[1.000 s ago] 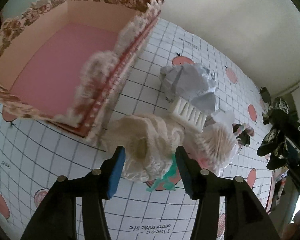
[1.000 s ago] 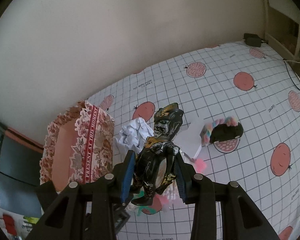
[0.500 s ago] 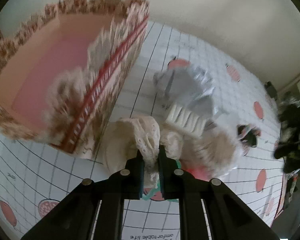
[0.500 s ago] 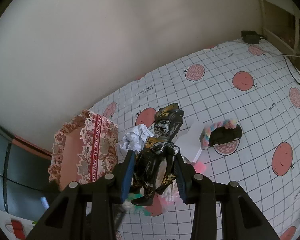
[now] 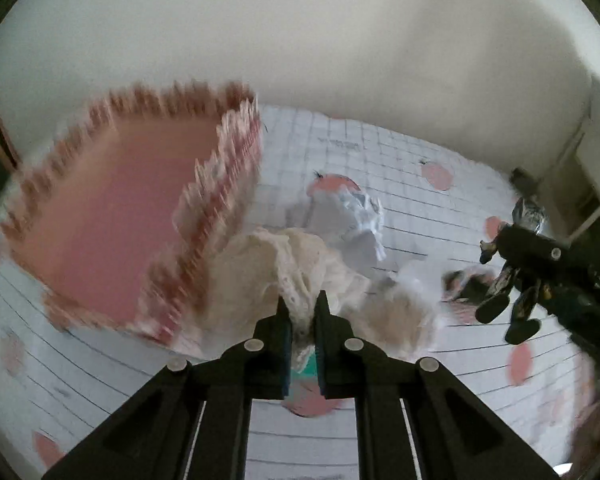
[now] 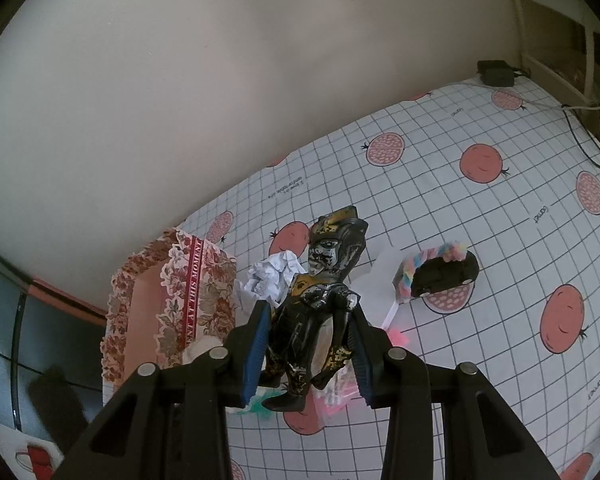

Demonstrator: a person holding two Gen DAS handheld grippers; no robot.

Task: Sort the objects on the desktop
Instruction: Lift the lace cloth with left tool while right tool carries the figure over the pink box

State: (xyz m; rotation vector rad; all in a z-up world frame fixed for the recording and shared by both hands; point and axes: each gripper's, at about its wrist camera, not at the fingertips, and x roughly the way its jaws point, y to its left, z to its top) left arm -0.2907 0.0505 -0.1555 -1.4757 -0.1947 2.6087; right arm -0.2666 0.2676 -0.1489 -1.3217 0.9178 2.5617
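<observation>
Left hand-held gripper (image 5: 302, 312) pinching lace cloth (image 5: 296, 264) beside box (image 5: 236, 184) edge, right hand-held gripper (image 6: 310, 344) — clamping figurine (image 6: 320, 304)

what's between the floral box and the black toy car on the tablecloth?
Right wrist view: a crumpled white paper ball and white paper sheet lie between floral-print cardboard box and black toy car.

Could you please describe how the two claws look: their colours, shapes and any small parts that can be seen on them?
Both are built alike. The left claw has two black angular arms with triangular cut-outs, narrowing to flat fingers, with round silver studs on top. The right claw has the same black frame and silver studs, and its blue ribbed pads line the inner faces of the fingers. No cables, markings or sleeves are visible.
</observation>
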